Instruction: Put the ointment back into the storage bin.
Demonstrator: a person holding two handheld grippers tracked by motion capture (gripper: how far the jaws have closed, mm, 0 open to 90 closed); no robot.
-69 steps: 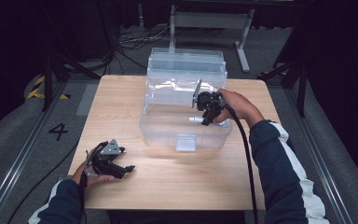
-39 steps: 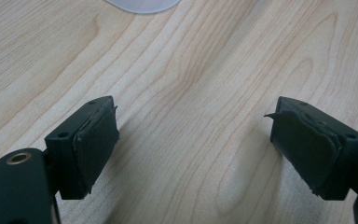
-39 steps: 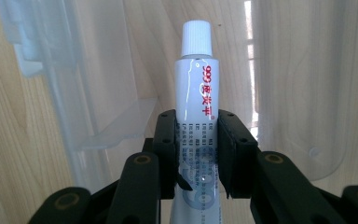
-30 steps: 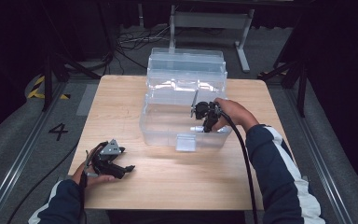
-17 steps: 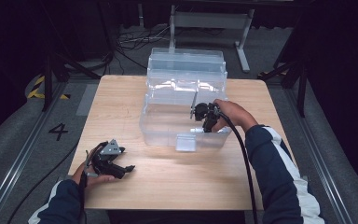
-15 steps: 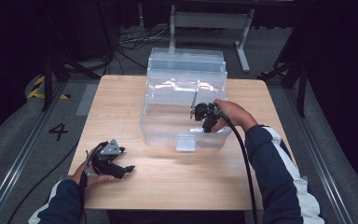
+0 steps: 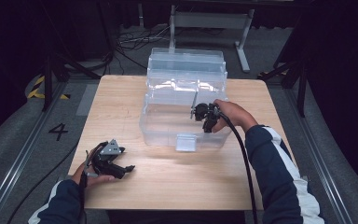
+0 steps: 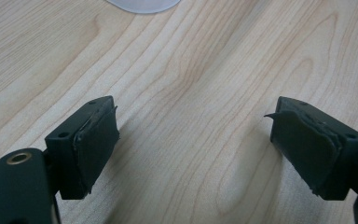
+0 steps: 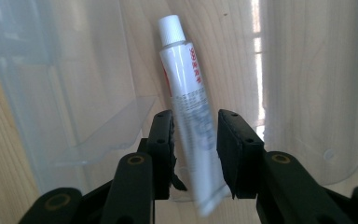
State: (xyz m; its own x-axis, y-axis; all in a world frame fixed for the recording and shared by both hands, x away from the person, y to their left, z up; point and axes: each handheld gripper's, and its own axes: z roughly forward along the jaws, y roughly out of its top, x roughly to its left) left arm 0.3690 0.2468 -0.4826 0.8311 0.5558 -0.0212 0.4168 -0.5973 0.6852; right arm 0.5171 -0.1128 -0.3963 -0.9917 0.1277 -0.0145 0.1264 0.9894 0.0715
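Wooden table (image 7: 168, 186), clear plastic bin (image 7: 186, 100) at twelve o'clock. Right gripper (image 9: 195, 135) lowered inside bin, jaws just opening, loosely flanking white tube (image 9: 186, 102) — apparently releasing it there. Left gripper (image 8: 196, 140) at seven o'clock, spread wide, empty, resting idle.

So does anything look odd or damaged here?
Only wear: the left gripper's black pads are frayed and peeling at their edges. The white tube between the right gripper's jaws, inside the clear bin, looks intact.
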